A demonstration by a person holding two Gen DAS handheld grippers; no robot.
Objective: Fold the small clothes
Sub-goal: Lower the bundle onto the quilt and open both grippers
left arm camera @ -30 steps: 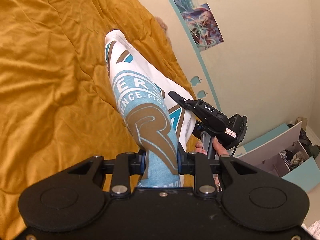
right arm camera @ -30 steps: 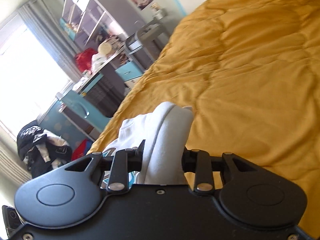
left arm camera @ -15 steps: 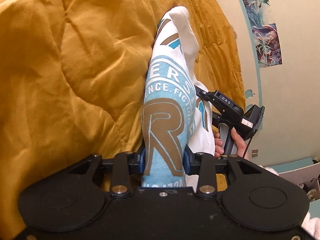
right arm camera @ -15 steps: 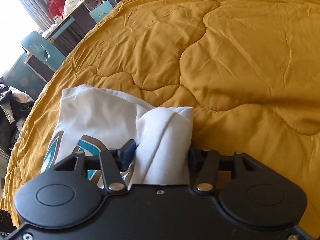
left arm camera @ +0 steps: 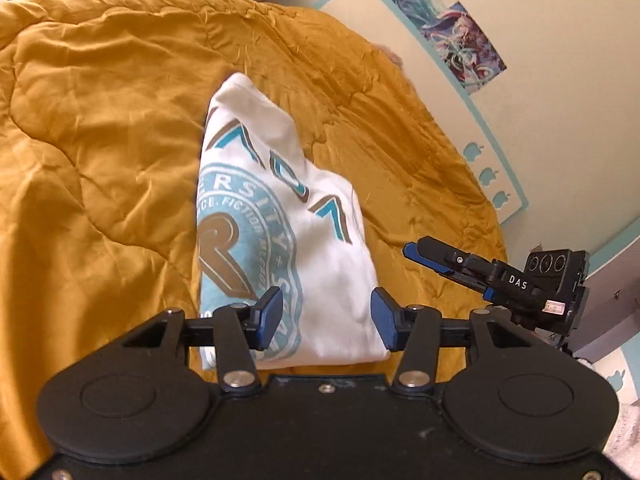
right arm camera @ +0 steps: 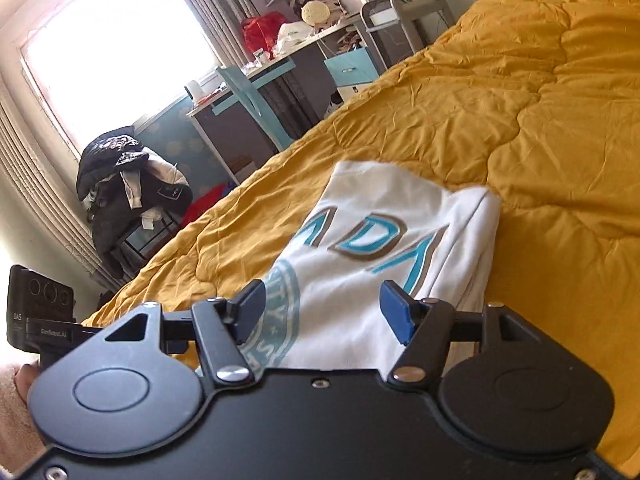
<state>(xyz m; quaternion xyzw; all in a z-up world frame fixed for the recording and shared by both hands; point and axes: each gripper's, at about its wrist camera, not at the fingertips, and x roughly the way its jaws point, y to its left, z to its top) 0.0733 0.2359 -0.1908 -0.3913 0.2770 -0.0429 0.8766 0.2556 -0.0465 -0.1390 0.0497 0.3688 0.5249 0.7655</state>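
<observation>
- Left gripper [left arm camera: 325, 318]: jaws opening, pads clear of the folded white T-shirt [left arm camera: 288, 216] lying between them on the mustard quilt [left arm camera: 100, 140]; only this view shows the right gripper [left arm camera: 416, 249] from outside.
- Right gripper's own view: jaws opening over the shirt.
- Shirt's length runs away toward the headboard [left arm camera: 420, 60].
- Beyond: desk [right arm camera: 256, 80], window [right arm camera: 108, 48].

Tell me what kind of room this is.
Most likely a bedroom. A folded white T-shirt lies on a bed under a mustard quilt, a cluttered desk stands by the window, and a poster hangs on the wall.
</observation>
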